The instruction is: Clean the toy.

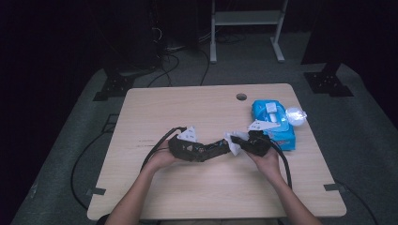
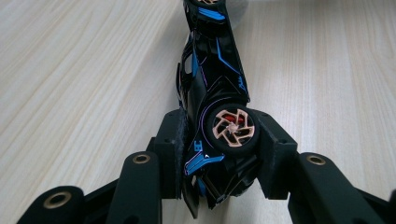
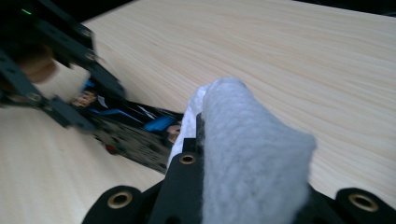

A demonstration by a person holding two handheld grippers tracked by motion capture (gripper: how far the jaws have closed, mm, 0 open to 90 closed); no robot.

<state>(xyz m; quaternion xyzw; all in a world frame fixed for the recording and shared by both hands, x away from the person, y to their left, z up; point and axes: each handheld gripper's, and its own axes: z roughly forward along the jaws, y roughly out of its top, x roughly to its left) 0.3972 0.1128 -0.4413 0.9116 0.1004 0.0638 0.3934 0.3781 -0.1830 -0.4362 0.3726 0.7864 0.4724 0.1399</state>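
A black toy car [image 2: 217, 70] with blue stripes and copper wheels lies on its side just above the wooden table [image 1: 211, 187]. My left gripper [image 2: 222, 140] is shut on the car's rear end, its pads pressing both sides by a wheel [image 2: 232, 128]. In the high view the left gripper [image 1: 211, 150] points right, with the car [image 1: 221, 146] sticking out toward the right gripper [image 1: 239, 144]. My right gripper [image 3: 243, 186] is shut on a folded white wipe [image 3: 247, 154]. The wipe [image 1: 232, 139] meets the car's far end [image 3: 135, 130]; the wipe hides the right gripper's pads.
A blue pack of wipes [image 1: 274, 123] lies at the table's right side, with a clear plastic piece [image 1: 295, 115] beside it. A cable hole [image 1: 241, 96] sits near the far edge. A white metal frame [image 1: 246, 18] stands on the floor beyond the table.
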